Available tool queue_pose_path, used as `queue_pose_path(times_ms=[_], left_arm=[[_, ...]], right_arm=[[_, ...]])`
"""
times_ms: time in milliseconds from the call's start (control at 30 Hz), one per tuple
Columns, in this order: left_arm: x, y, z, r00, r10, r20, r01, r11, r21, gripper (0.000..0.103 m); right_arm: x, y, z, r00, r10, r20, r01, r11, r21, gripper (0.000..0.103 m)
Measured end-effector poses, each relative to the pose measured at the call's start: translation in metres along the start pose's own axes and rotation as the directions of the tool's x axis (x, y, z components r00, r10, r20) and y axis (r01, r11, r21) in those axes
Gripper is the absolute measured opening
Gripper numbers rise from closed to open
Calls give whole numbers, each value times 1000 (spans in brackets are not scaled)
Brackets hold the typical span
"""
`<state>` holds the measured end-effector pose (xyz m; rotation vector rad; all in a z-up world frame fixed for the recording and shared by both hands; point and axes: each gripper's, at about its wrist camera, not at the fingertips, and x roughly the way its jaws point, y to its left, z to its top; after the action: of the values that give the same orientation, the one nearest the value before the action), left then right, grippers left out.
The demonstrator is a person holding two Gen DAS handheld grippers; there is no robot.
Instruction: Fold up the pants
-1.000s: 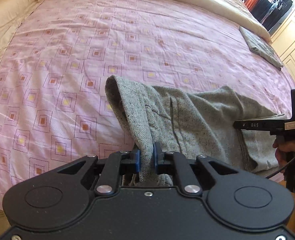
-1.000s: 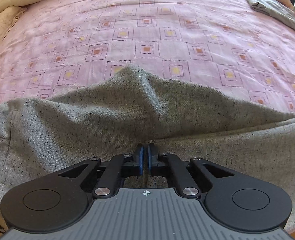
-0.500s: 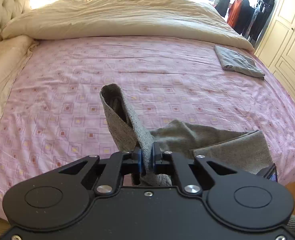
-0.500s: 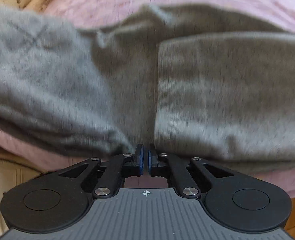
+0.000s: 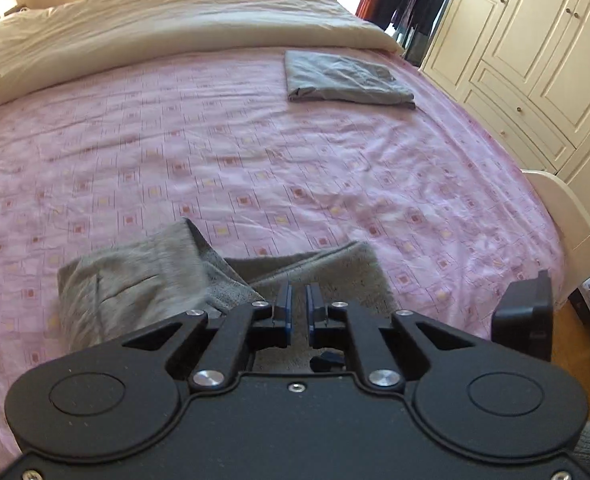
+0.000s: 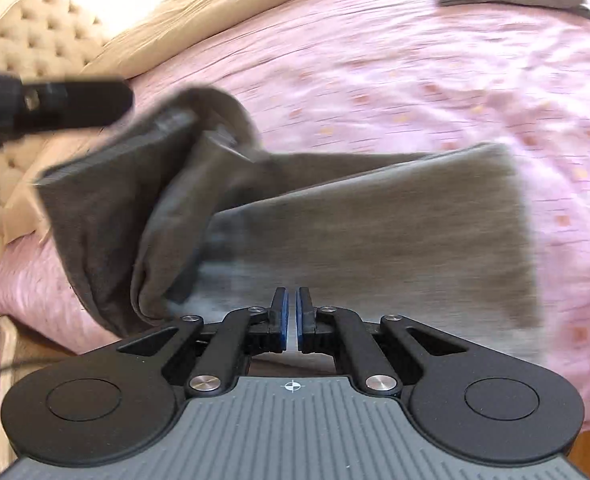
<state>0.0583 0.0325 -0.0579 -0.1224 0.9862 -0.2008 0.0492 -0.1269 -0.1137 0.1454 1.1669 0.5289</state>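
Grey speckled pants (image 5: 135, 280) lie bunched near the front edge of the pink bed. In the right wrist view the pants (image 6: 355, 232) spread across the bed, with a raised, blurred fold at the left. My left gripper (image 5: 298, 308) sits just right of the bunched cloth, its blue pads a small gap apart with nothing between them. My right gripper (image 6: 293, 312) hovers over the front edge of the pants, pads nearly together, with no cloth between them. The left gripper's black body (image 6: 55, 104) shows at the upper left of the right wrist view.
The pink patterned bed sheet (image 5: 255, 152) stretches ahead. A folded grey garment (image 5: 347, 80) lies at the far right of the bed. A cream duvet (image 5: 155, 20) lies along the far side. Cream wardrobe doors (image 5: 535, 60) stand to the right.
My left gripper has let go of the pants corner that it held up; the cloth has dropped onto the bed. My right gripper has pulled back and no longer pinches the cloth.
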Motion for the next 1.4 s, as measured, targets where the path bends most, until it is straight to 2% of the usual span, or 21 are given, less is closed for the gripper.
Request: queue_pose_path(times_ms=[67,100,133,200,233,300,433,600,700,800,867,900,933,1033,1100,1200,1267,1400], left_arm=[[4,0,-13,998,46,-31,-47,998,-29,16],[4,4,-20,996,73,-47,-75,996,-49,16],[4,10,-27,994,95,-60,-100,992,-72,16],[0,25,-44,984,151,-94,-161,980,-113,16],[-1,34,-52,976,183,-115,-198,971,-131,16],[-6,51,-67,960,237,-148,-260,951,-169,18],[-20,82,-92,932,306,-197,-348,907,-237,18],[-28,105,-107,916,327,-231,-386,876,-290,19],[-28,109,-109,919,318,-234,-378,881,-286,19],[-25,110,-111,925,301,-231,-359,893,-270,21],[-22,108,-113,930,289,-229,-344,903,-259,27],[-20,107,-114,932,285,-224,-337,907,-251,30],[-20,105,-114,935,279,-217,-329,913,-243,30],[-17,95,-113,953,241,-183,-278,935,-219,30],[-19,85,-111,973,188,-132,-212,957,-197,33],[-15,66,-108,990,121,-73,-131,981,-144,47],[-8,53,-106,996,69,-48,-74,991,-107,48],[6,34,-101,997,79,-18,-80,994,-71,48]], right_arm=[[-6,-15,1,1000,-10,12,10,1000,3,6],[-9,-21,3,1000,1,26,-1,1000,3,10],[-10,-24,5,999,22,45,-22,1000,3,23],[-7,-28,14,996,60,70,-60,998,8,37],[-2,-29,20,995,89,54,-90,996,17,41],[17,-31,37,989,145,4,-145,988,43,43],[47,-23,56,978,198,-57,-196,980,46,54],[77,-16,70,971,212,-108,-208,977,49,59],[93,-8,75,969,197,-150,-194,980,35,60],[98,8,77,972,166,-165,-175,984,-40,61],[99,18,80,957,194,-215,-209,977,-50,43],[95,24,81,958,184,-219,-200,978,-53,20],[89,30,82,962,177,-207,-194,979,-63,13],[61,39,94,938,307,-162,-309,951,14,12],[38,49,104,921,371,-119,-369,929,36,12],[13,60,116,908,409,-88,-407,912,39,12],[5,63,121,904,420,-85,-417,908,51,12],[-4,68,128,905,417,-86,-414,909,46,10]])
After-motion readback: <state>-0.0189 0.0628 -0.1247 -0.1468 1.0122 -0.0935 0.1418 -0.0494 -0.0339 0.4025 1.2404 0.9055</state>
